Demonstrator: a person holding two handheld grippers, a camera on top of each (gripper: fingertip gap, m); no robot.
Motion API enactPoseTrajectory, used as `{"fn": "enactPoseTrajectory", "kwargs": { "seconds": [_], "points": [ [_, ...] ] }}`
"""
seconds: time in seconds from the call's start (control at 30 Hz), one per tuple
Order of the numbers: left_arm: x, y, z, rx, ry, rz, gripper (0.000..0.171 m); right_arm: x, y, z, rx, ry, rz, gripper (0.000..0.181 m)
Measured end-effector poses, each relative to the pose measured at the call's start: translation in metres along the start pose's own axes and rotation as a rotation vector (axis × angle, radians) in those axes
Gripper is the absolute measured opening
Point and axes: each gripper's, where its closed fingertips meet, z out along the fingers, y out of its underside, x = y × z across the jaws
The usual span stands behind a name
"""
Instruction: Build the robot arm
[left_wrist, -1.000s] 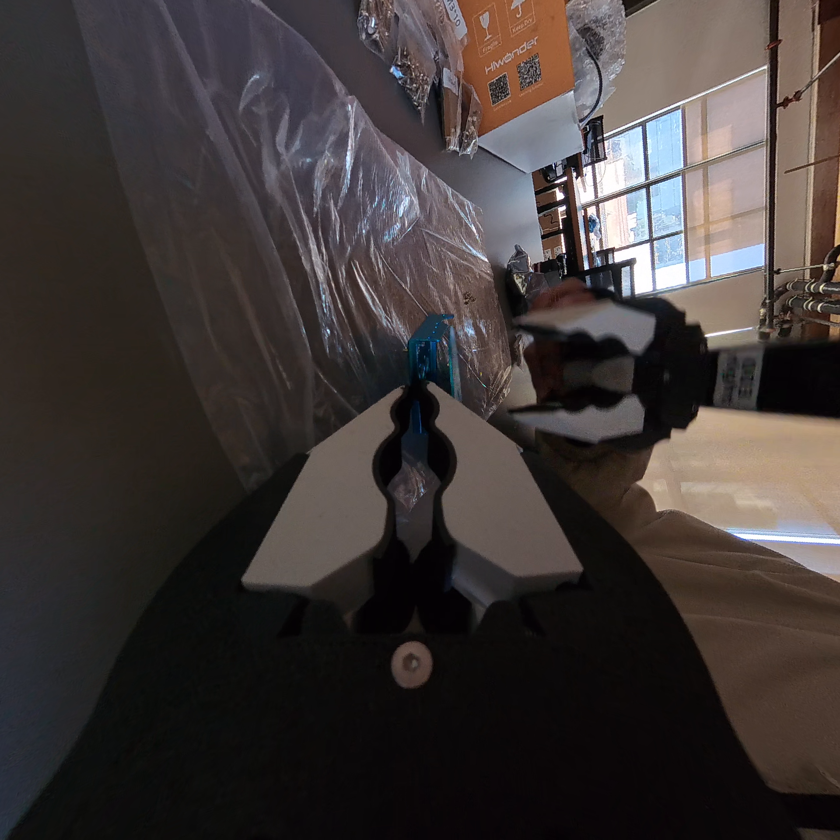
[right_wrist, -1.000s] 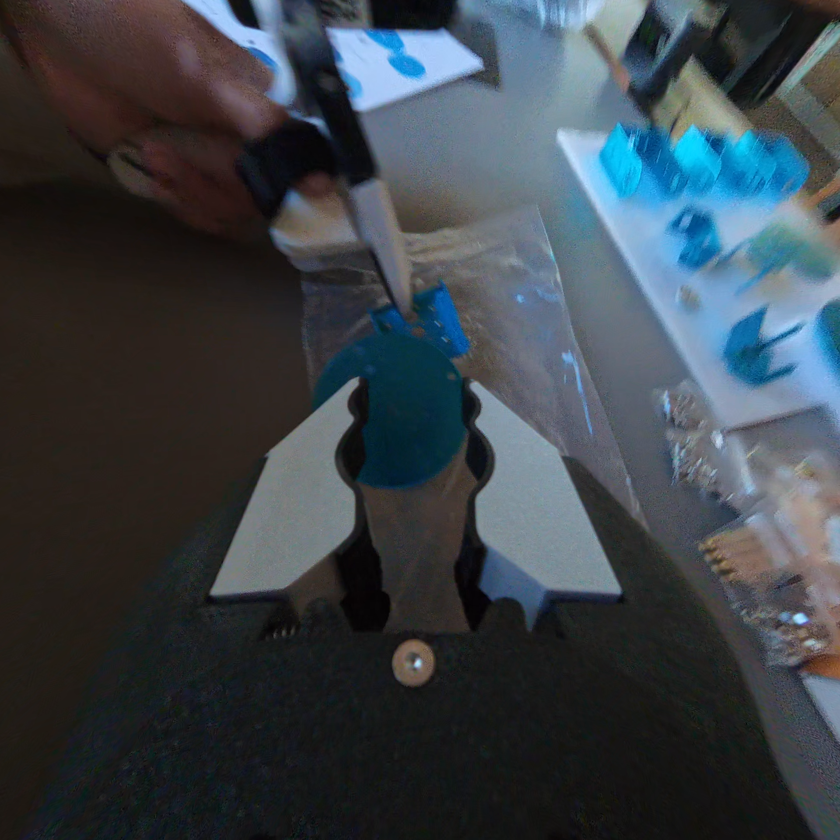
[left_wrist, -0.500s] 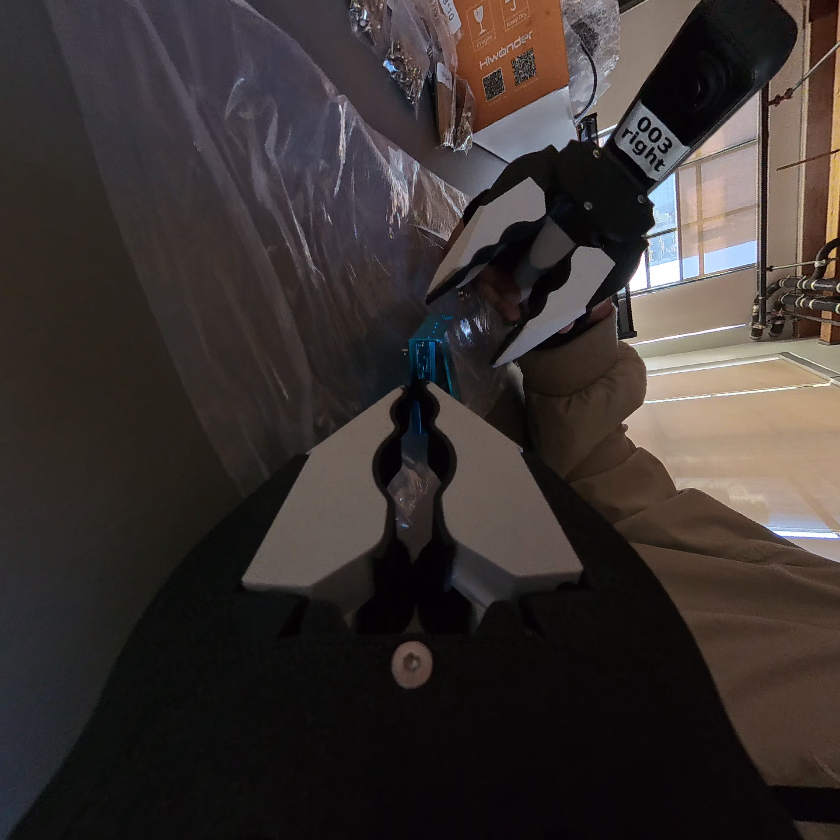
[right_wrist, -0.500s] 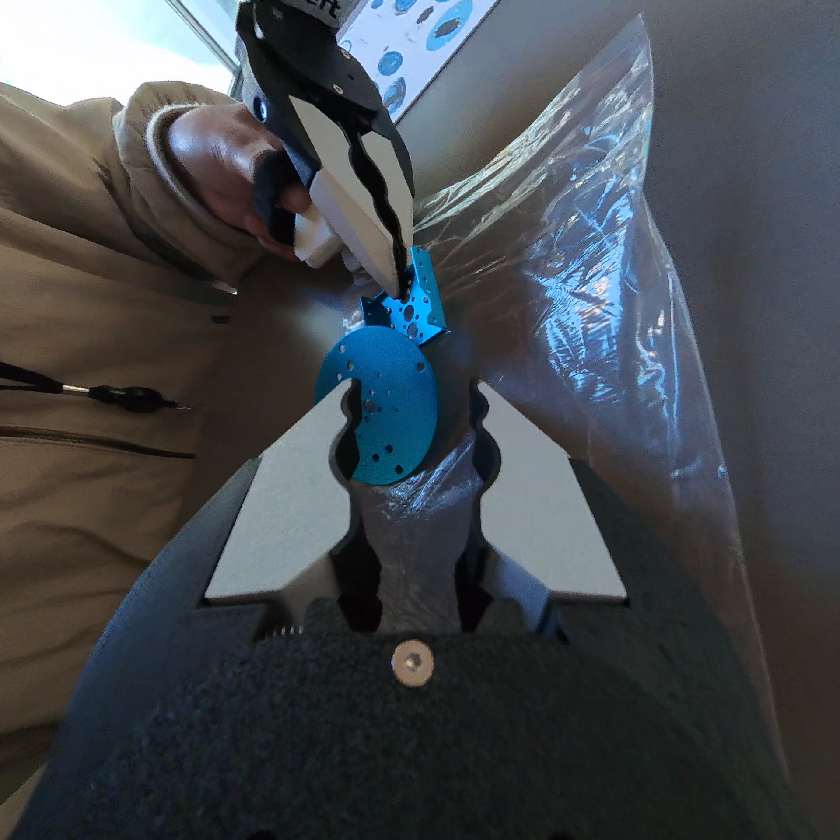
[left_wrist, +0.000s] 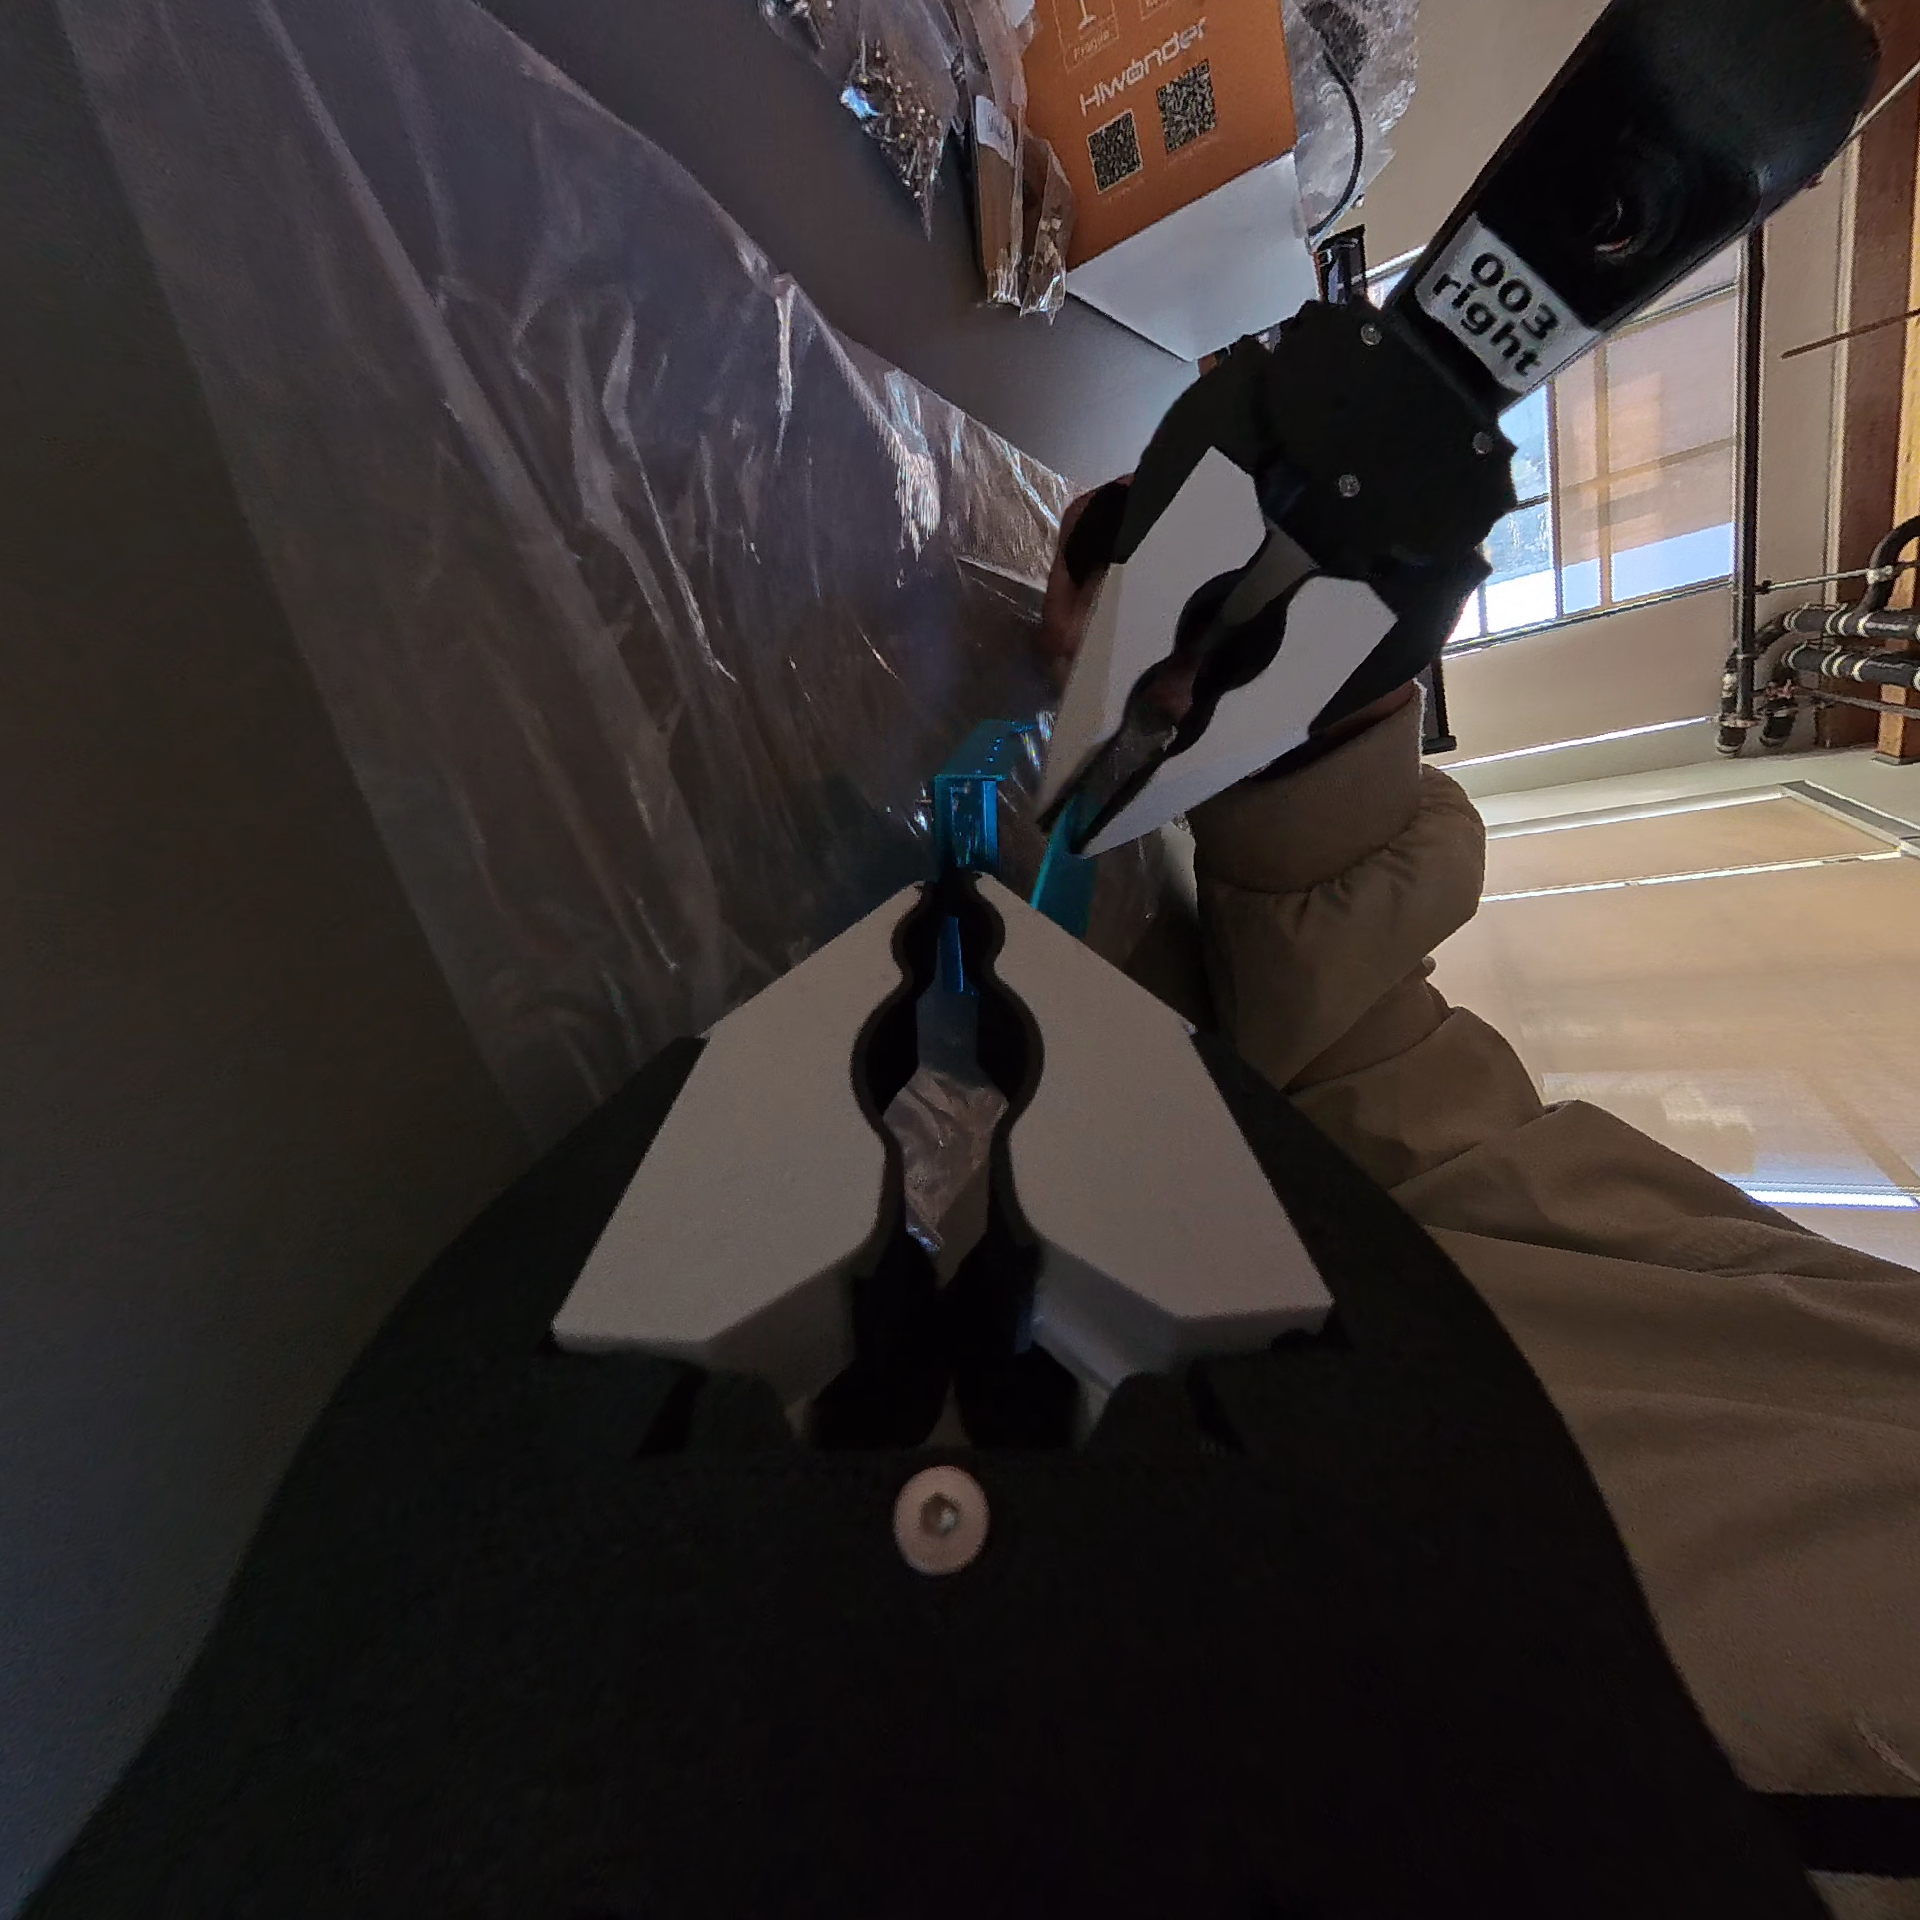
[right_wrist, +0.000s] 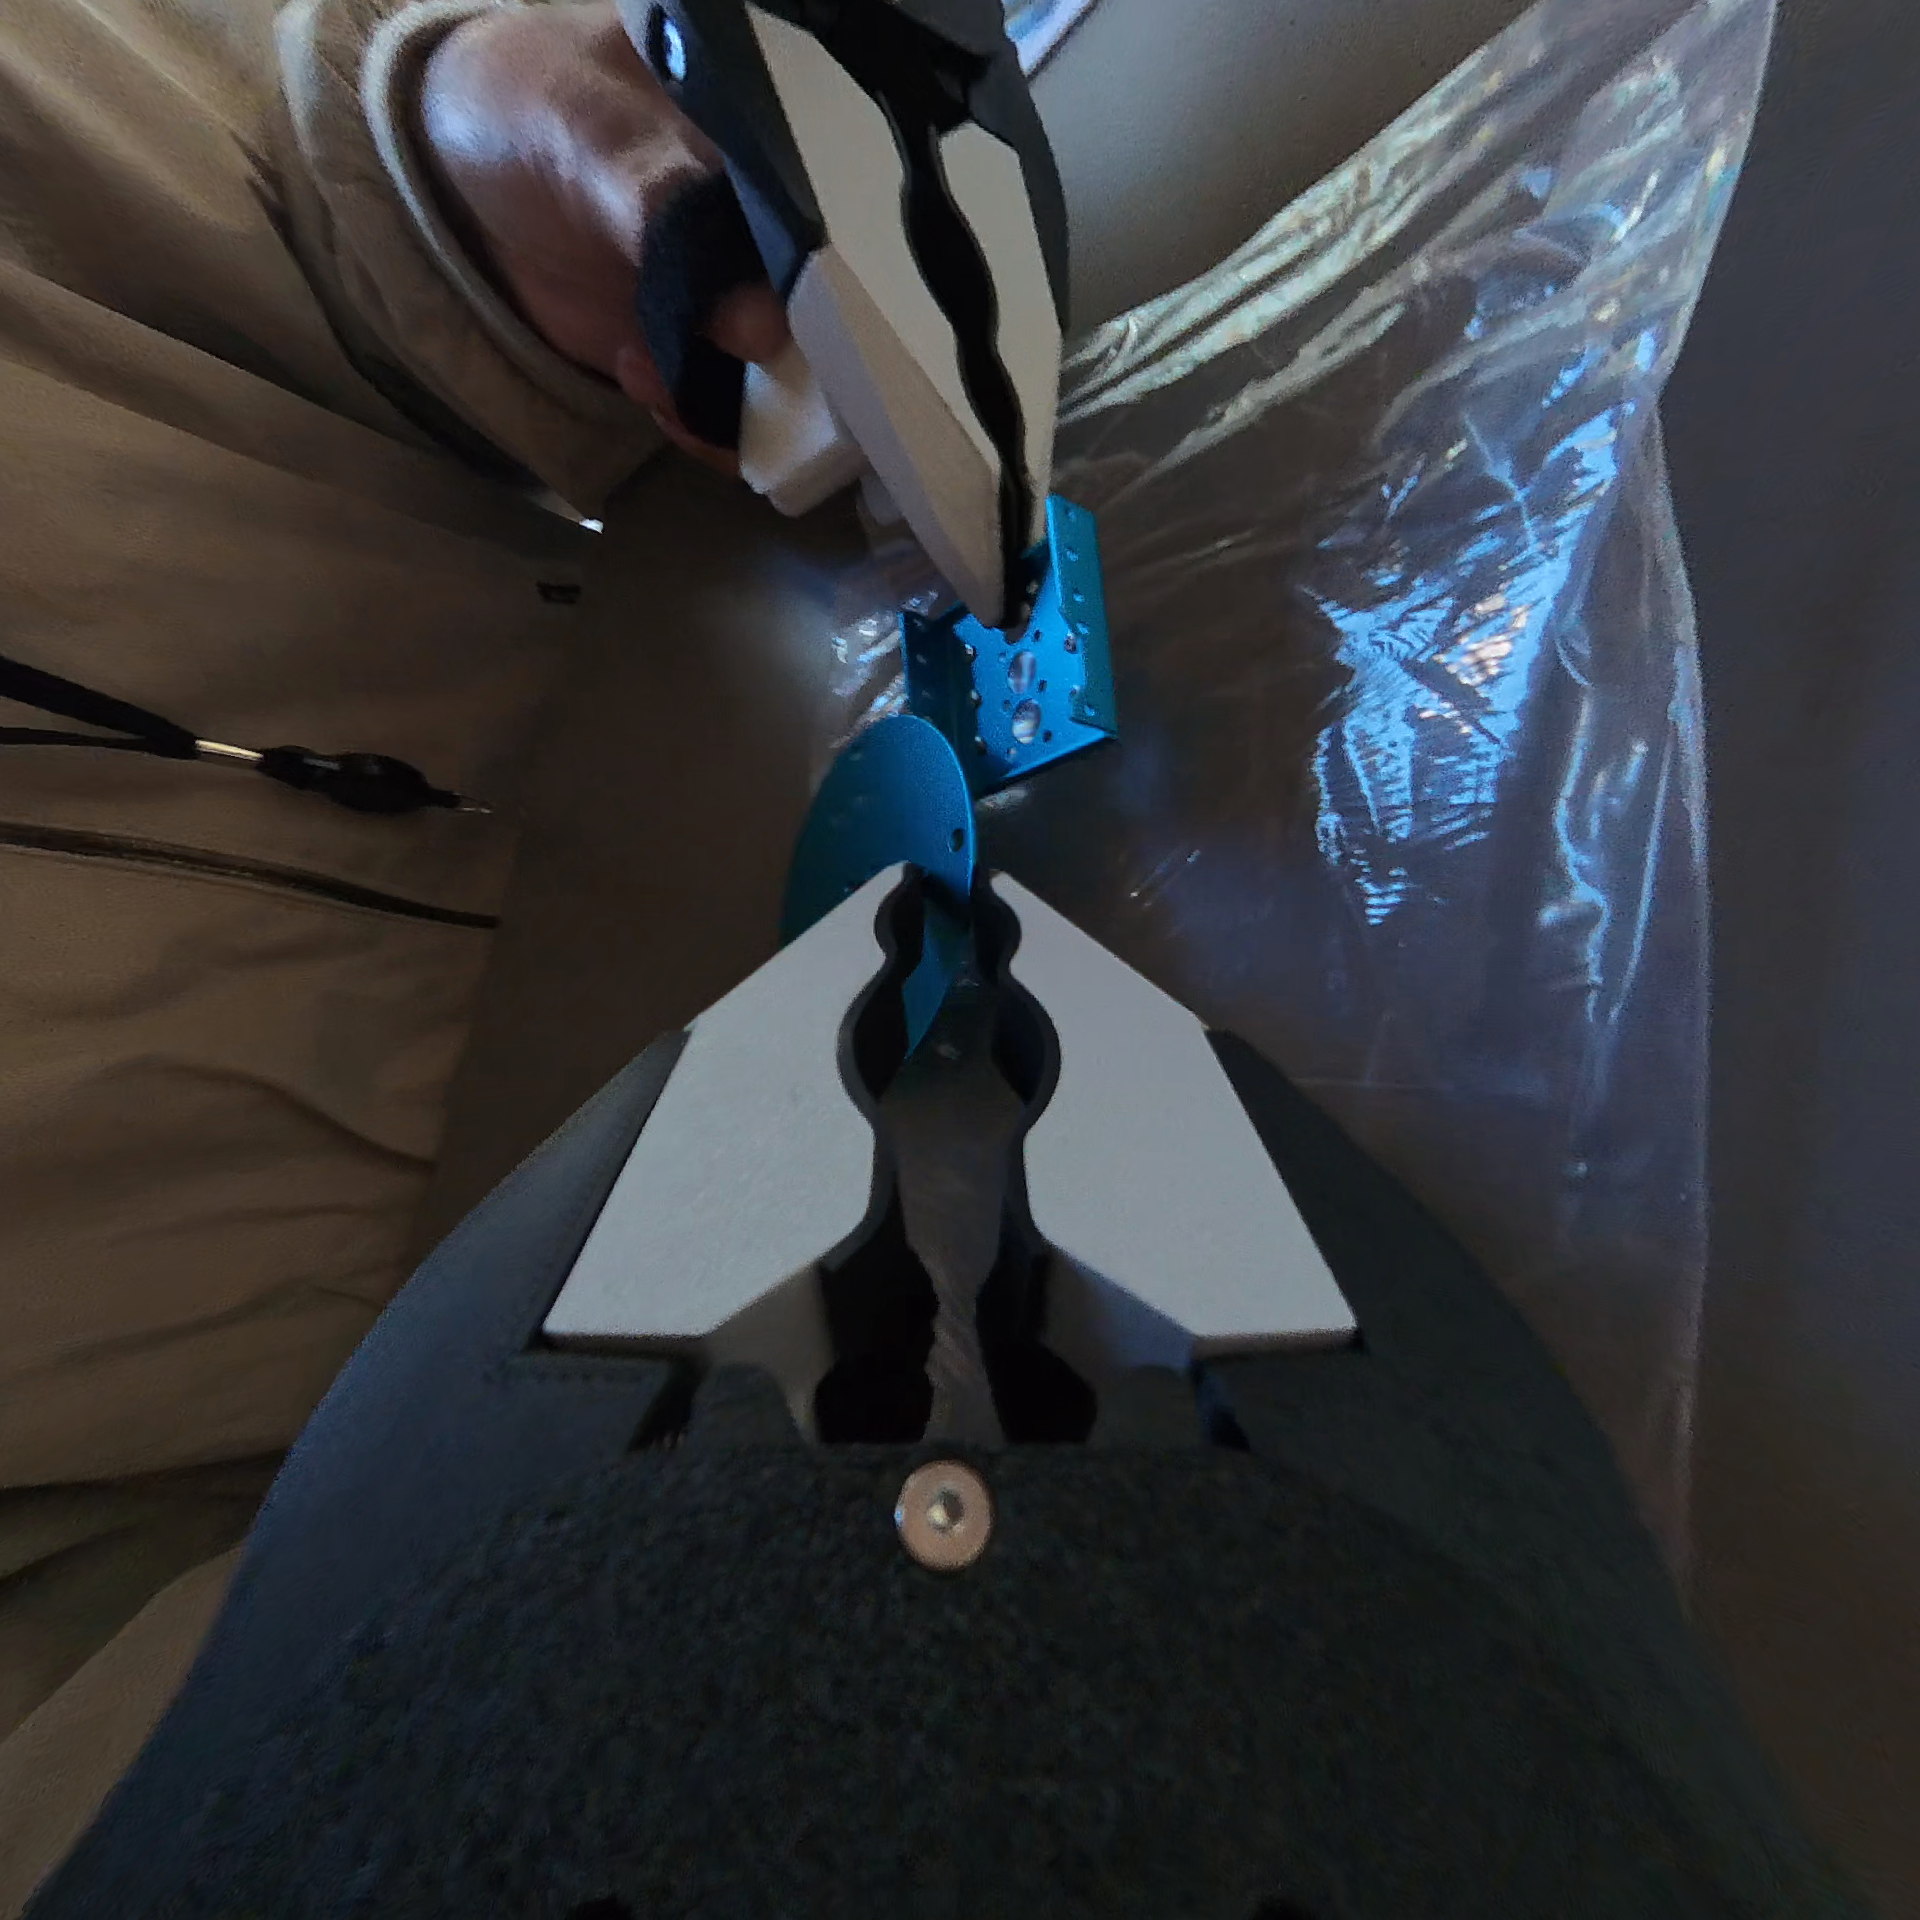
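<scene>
Two tools met at a clear plastic bag (right_wrist: 1455, 623): left tool (left_wrist: 951, 888) clamped a blue bracket (right_wrist: 1023, 665), right tool (right_wrist: 951, 894) clamped a blue disc (right_wrist: 883, 821), its lower half hidden.

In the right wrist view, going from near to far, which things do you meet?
Right gripper → round blue metal disc → blue perforated metal bracket → left gripper, with the clear plastic bag lying behind.

Both wrist views close, facing each other across blue bracket (left_wrist: 966, 831).
</scene>
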Motion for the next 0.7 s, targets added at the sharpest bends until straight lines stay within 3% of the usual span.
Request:
{"fn": "enactPoseTrajectory", "kwargs": {
  "seconds": [0.17, 0.37, 0.53, 0.7],
  "points": [
    [0.002, 0.000, -0.002, 0.004, 0.012, 0.003, 0.002, -0.024, -0.012, -0.017, 0.079, -0.103, 0.021, 0.000],
    [0.006, -0.002, -0.007, 0.008, 0.052, -0.017, 0.001, -0.042, -0.022, -0.043, 0.174, -0.039, 0.037, 0.000],
    [0.011, 0.001, -0.009, -0.011, 0.080, -0.022, 0.001, -0.009, -0.026, -0.077, 0.344, 0.175, 0.233, 0.000],
    [0.018, 0.000, -0.014, -0.018, 0.088, -0.013, 0.001, 0.001, -0.026, -0.078, 0.447, 0.118, 0.382, 0.000]
  ]
}}
